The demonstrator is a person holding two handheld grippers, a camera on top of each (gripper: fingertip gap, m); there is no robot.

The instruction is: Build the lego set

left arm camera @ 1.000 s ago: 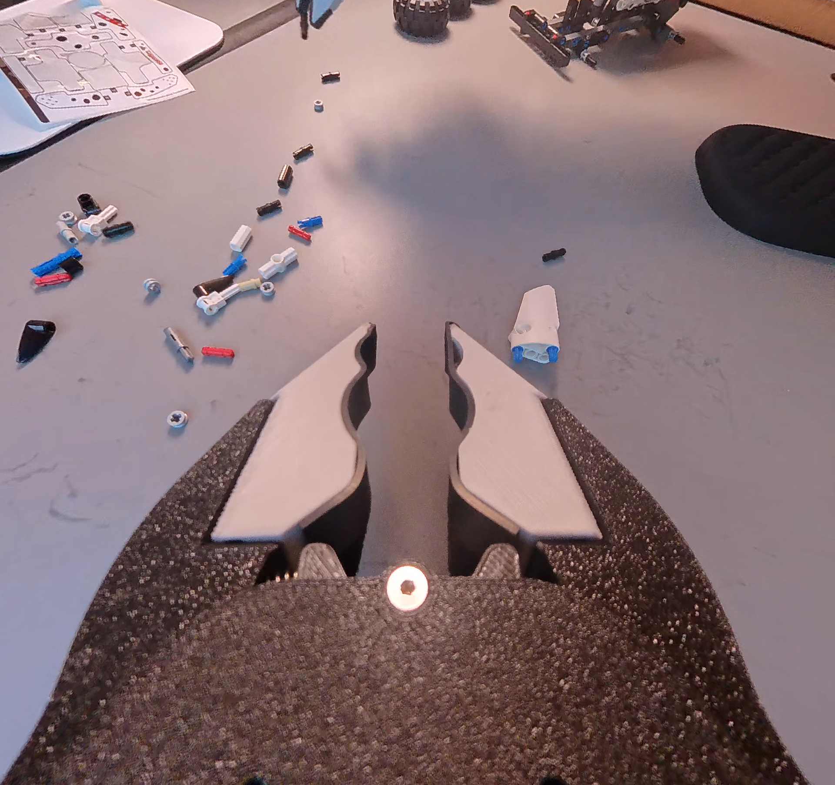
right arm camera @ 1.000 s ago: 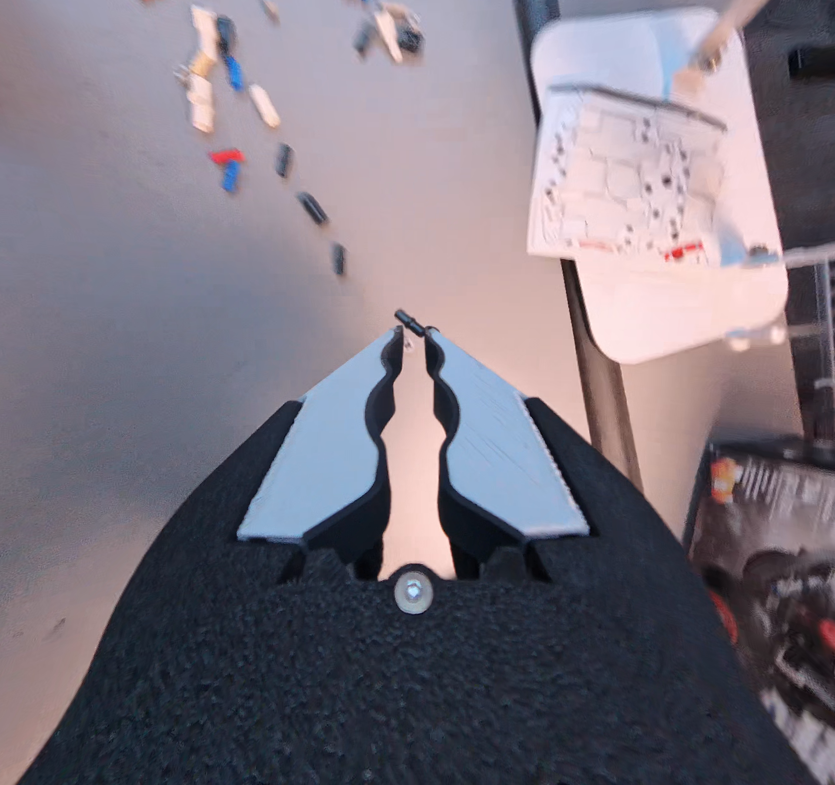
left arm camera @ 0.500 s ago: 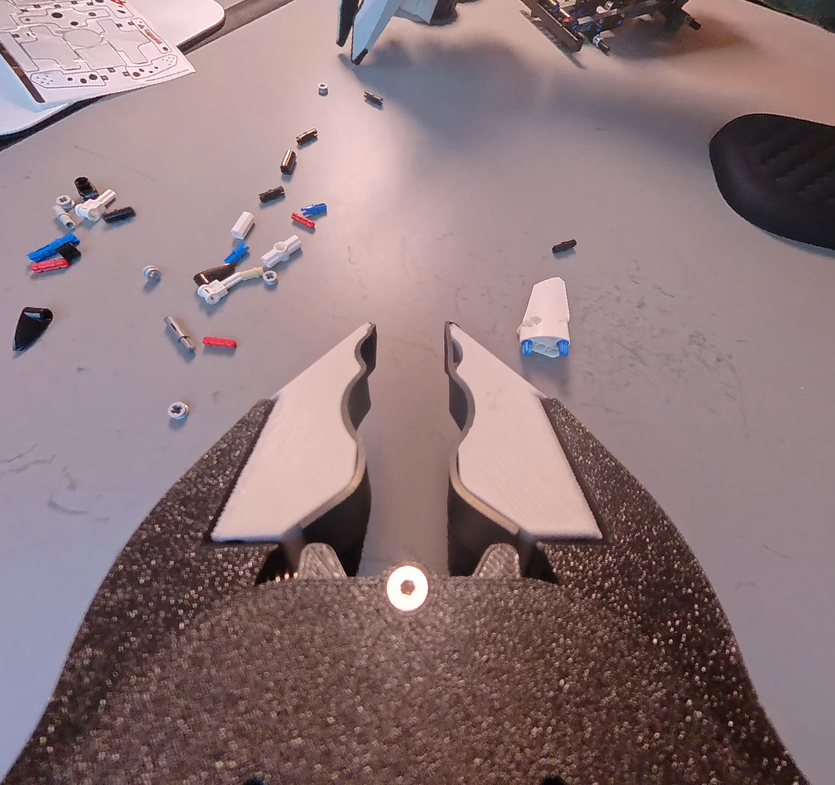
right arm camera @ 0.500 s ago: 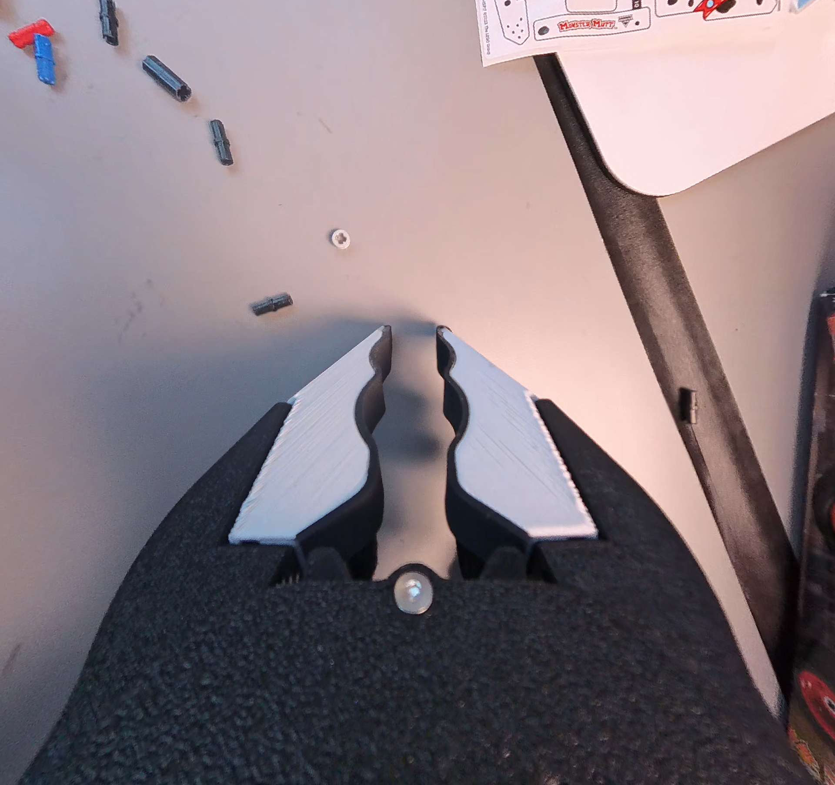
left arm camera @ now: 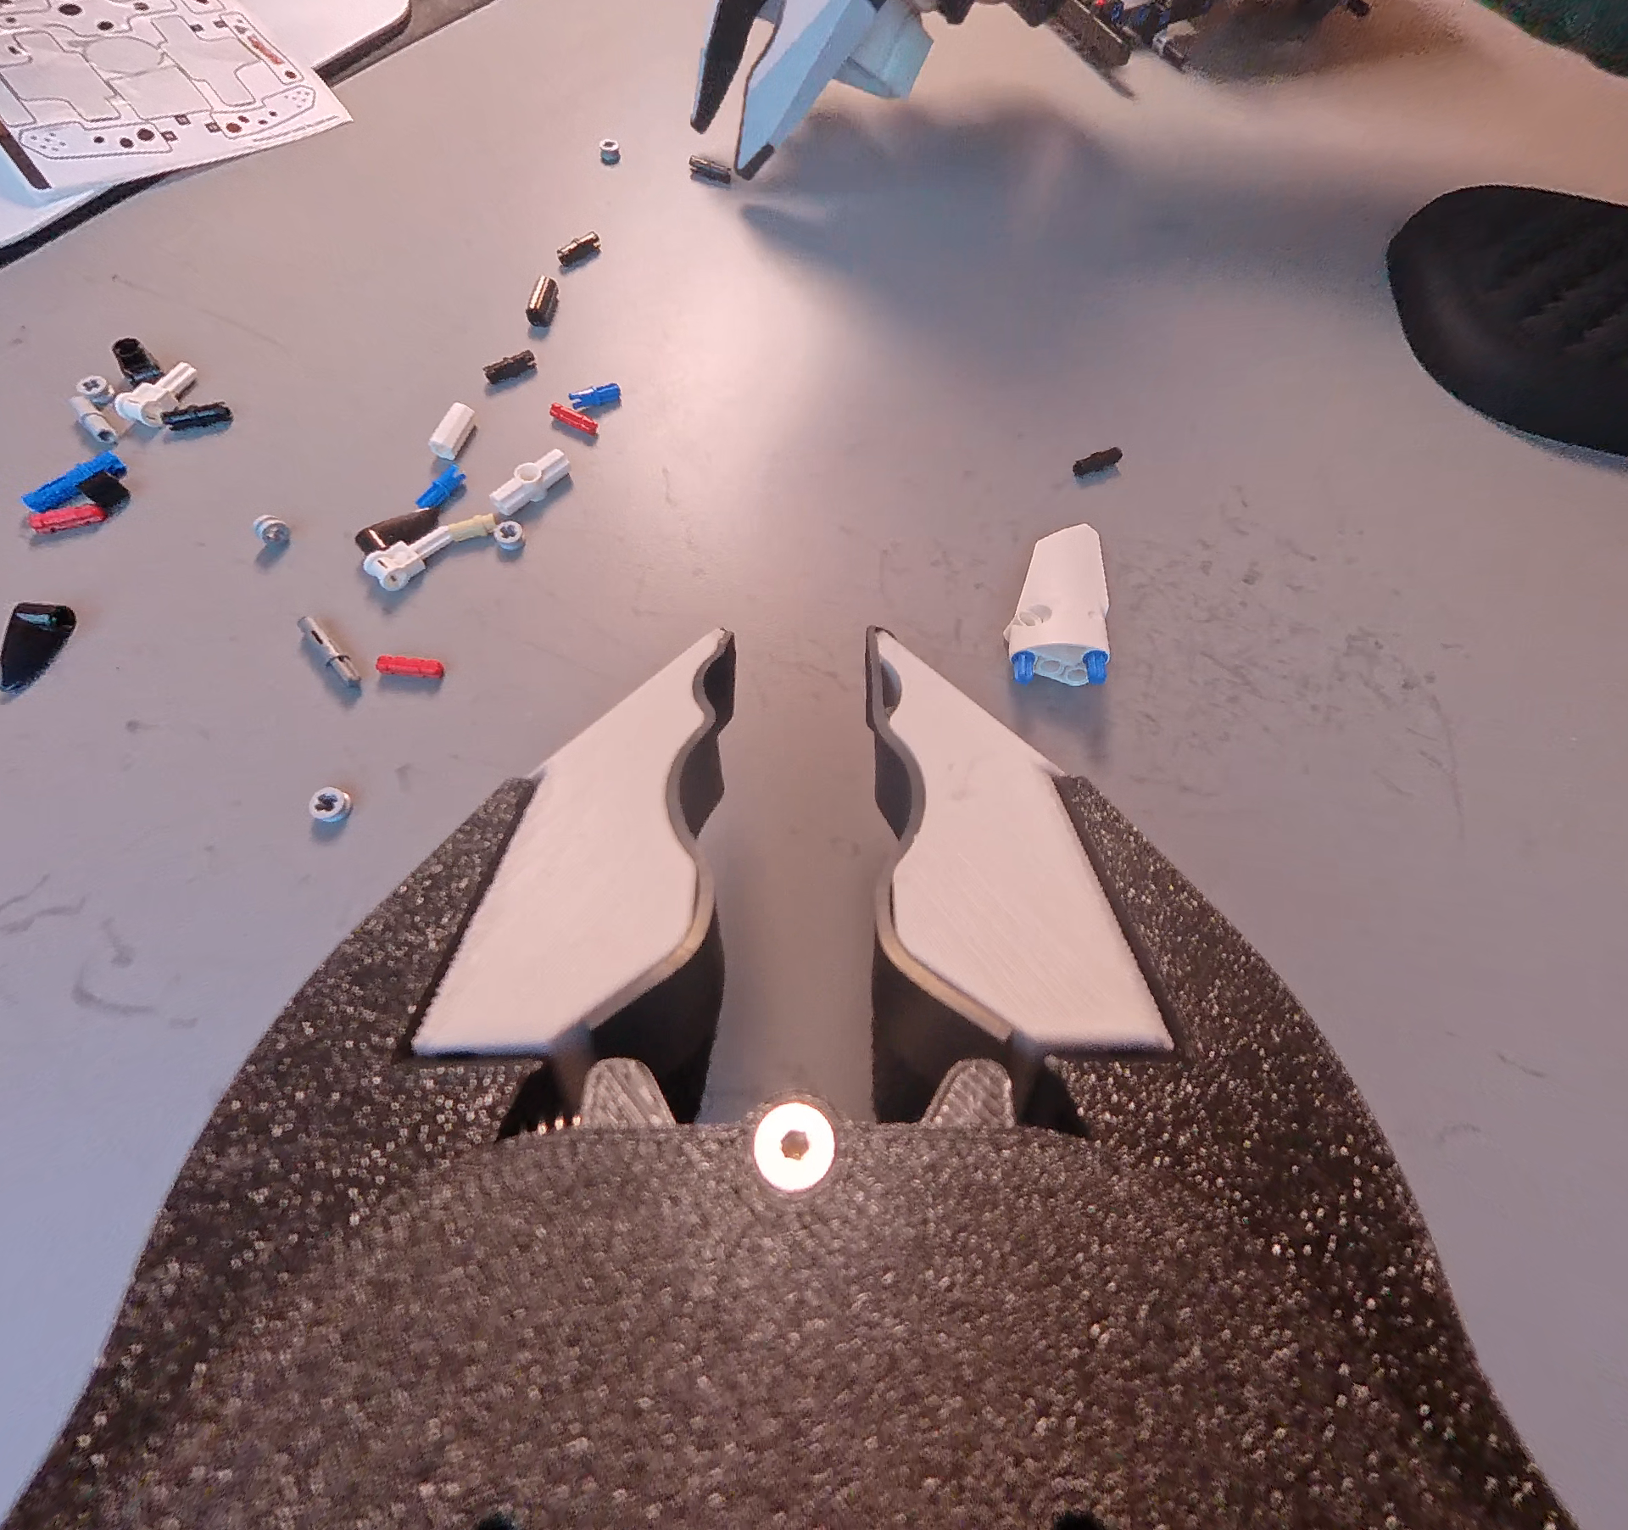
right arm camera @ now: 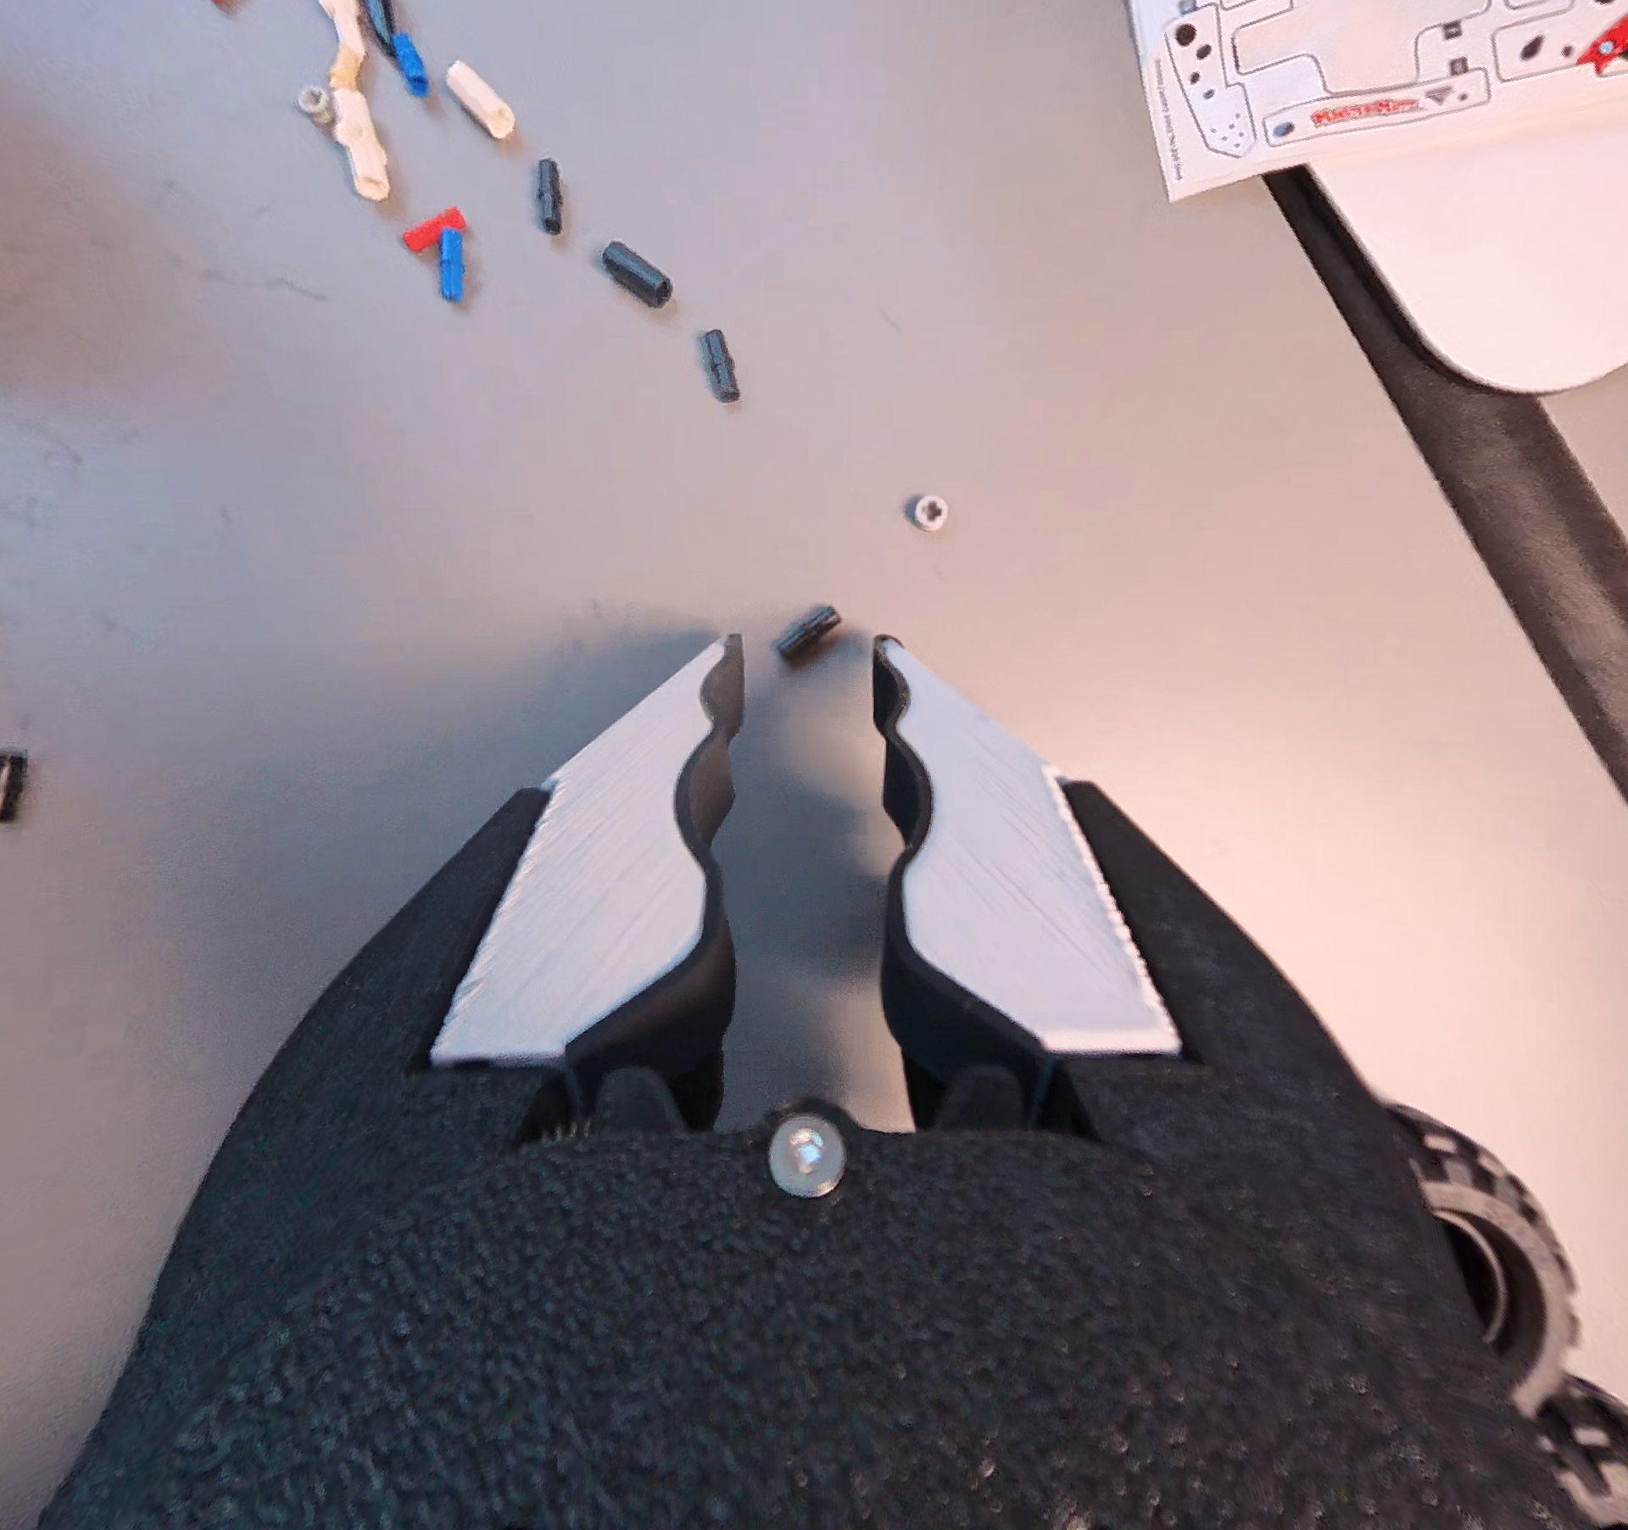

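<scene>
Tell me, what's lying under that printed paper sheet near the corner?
The paper sheet rests on a white board with rounded corners, which sticks out past the sheet's edge. Whatever else lies beneath the sheet is covered.

left hand-held gripper [left arm camera: 800, 651] — open, low; right hand-held gripper [right arm camera: 807, 651] — open, tilted down

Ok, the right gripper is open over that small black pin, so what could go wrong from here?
The black pin lies slanted at the right gripper's tips rather than deep between them, so closing may flick it away or pinch only one end. It looks round and could roll on the smooth grey table. The grey bush nearby could get nudged.
</scene>
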